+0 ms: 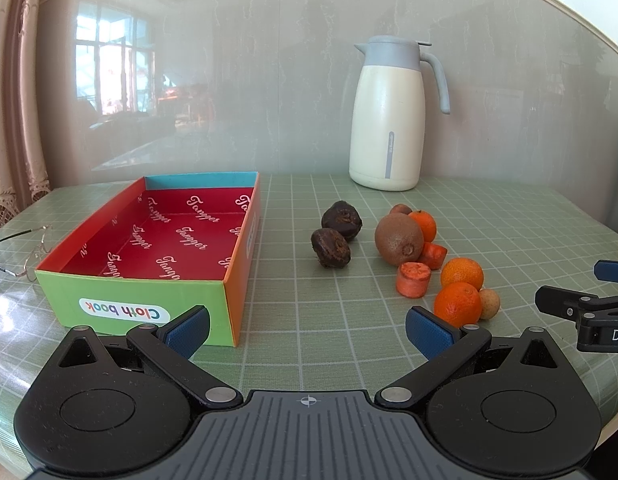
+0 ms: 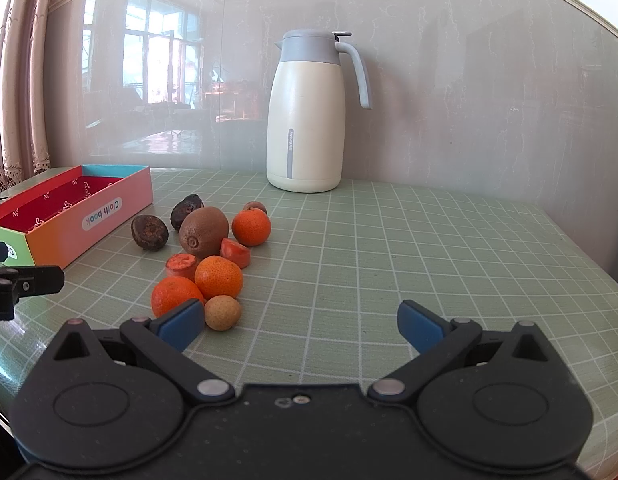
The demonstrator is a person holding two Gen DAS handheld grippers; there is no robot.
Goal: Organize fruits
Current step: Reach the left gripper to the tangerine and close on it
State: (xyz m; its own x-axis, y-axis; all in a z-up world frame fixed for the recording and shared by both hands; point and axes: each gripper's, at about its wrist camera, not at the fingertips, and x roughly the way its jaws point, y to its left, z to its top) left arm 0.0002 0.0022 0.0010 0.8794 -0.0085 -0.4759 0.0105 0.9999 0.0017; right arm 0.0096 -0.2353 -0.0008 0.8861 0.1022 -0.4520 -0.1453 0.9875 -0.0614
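Note:
An open cardboard box with a red lining stands empty at the left; its side also shows in the right wrist view. Right of it lies a loose group: two dark wrinkled fruits, a kiwi, three mandarins, two carrot chunks and a small tan longan. The kiwi and mandarins sit ahead-left of my right gripper. My left gripper hovers open over bare mat between box and fruit. Both grippers hold nothing.
A cream thermos jug with a grey lid stands at the back by the glossy wall. Wire-framed glasses lie left of the box. The green grid mat stretches bare to the right. The table edge curves at the right.

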